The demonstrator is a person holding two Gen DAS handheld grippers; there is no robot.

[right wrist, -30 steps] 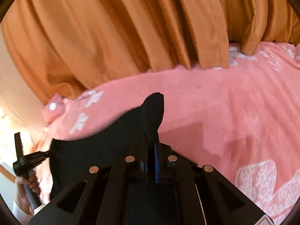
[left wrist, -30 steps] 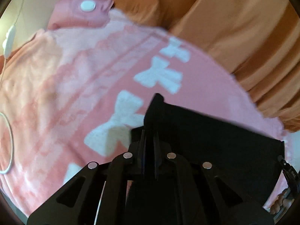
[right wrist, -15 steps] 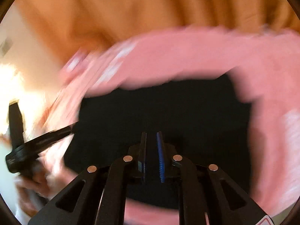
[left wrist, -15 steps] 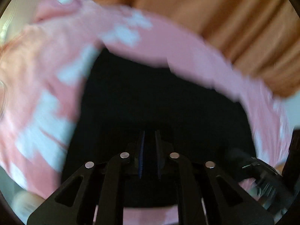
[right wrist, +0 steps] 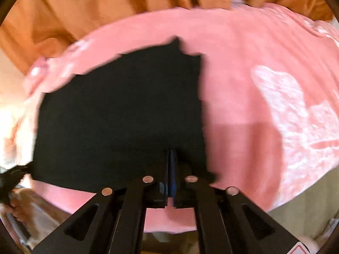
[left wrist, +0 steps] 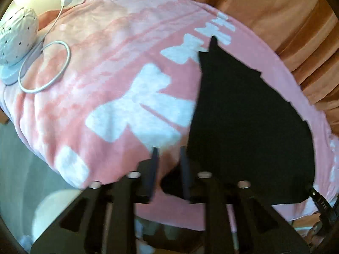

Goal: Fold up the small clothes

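Observation:
A small black garment [left wrist: 243, 114] lies spread flat on a pink blanket with white bows [left wrist: 118, 67]. In the left wrist view my left gripper [left wrist: 168, 150] is open, its fingers apart at the garment's near left corner and holding nothing. In the right wrist view the garment [right wrist: 118, 110] fills the middle, and my right gripper [right wrist: 171, 151] is shut on its near right edge. The other gripper shows at the left edge of that view [right wrist: 10, 175].
Orange curtains [left wrist: 286, 17] hang behind the bed. A white dotted lamp [left wrist: 17, 36] and a looped white cable [left wrist: 46, 67] lie on the blanket at the far left. The bed edge and floor [left wrist: 21, 169] are below left.
Both grippers swung the lifted garment down and laid it flat on the blanket. My left gripper has opened and let go of its corner; the right stays shut.

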